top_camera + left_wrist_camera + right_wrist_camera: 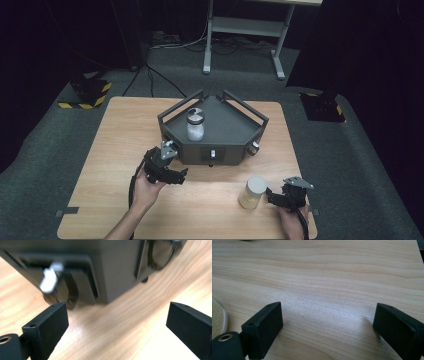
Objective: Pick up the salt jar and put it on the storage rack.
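A dark grey angular box (225, 131) with rails round its top stands mid-table. On its top sits a glass jar (195, 125) with white contents and a silver lid. A second jar (253, 192) of pale grains stands on the table at the front right; its edge (217, 318) shows in the right gripper view. My left gripper (171, 169) is open by the box's front left corner, facing a white lever (50, 278) and a dark knob (160, 252). My right gripper (278, 196) is open just right of the second jar, over bare wood (327, 290).
The wooden table (110, 150) has free room at the left and along the front. Beyond it on the carpet stand a metal desk frame (245, 30) and two bases with black-yellow stripes (87, 95) (322, 107). Cables (160, 75) lie on the floor.
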The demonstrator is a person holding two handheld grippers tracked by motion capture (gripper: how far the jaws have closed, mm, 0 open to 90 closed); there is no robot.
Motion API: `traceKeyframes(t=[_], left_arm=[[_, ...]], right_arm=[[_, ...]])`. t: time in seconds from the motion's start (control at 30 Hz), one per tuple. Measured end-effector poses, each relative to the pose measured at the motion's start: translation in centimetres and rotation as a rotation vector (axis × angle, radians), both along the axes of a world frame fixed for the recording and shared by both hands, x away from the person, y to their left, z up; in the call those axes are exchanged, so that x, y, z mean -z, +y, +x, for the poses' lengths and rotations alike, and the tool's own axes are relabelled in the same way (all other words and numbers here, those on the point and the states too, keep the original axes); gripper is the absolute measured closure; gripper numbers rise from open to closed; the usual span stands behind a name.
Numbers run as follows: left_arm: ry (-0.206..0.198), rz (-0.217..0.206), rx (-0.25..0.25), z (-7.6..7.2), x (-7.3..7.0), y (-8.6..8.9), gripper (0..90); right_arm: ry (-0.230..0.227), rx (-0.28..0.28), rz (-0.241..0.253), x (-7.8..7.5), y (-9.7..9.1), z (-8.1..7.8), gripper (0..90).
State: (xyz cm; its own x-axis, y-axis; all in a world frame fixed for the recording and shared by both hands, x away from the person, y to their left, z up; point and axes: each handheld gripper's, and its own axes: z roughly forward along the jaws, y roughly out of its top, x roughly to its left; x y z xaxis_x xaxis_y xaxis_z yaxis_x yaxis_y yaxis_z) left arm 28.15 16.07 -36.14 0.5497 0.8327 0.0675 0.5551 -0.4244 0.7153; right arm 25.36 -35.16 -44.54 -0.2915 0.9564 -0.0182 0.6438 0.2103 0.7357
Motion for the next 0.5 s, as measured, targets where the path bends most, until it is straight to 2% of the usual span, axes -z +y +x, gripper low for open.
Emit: traceKeyframes(t=[0.2,0.37,0.5], left_arm=[[0.034,0.014,-0.011,-0.4,2.1,0.1,4.1],[0.046,0.04,-0.034,-0.7,3.8,-0.1,4.0],[0.057,0.038,-0.056,-0.8,5.1,0.0,3.8]], right_arm=[[0.0,-0.001,0.0,0.0,0.0,0.0,8.8],[0.001,-0.001,0.001,0.0,0.0,0.0,8.8],[0.001,-0.001,0.001,0.0,0.0,0.0,8.7]])
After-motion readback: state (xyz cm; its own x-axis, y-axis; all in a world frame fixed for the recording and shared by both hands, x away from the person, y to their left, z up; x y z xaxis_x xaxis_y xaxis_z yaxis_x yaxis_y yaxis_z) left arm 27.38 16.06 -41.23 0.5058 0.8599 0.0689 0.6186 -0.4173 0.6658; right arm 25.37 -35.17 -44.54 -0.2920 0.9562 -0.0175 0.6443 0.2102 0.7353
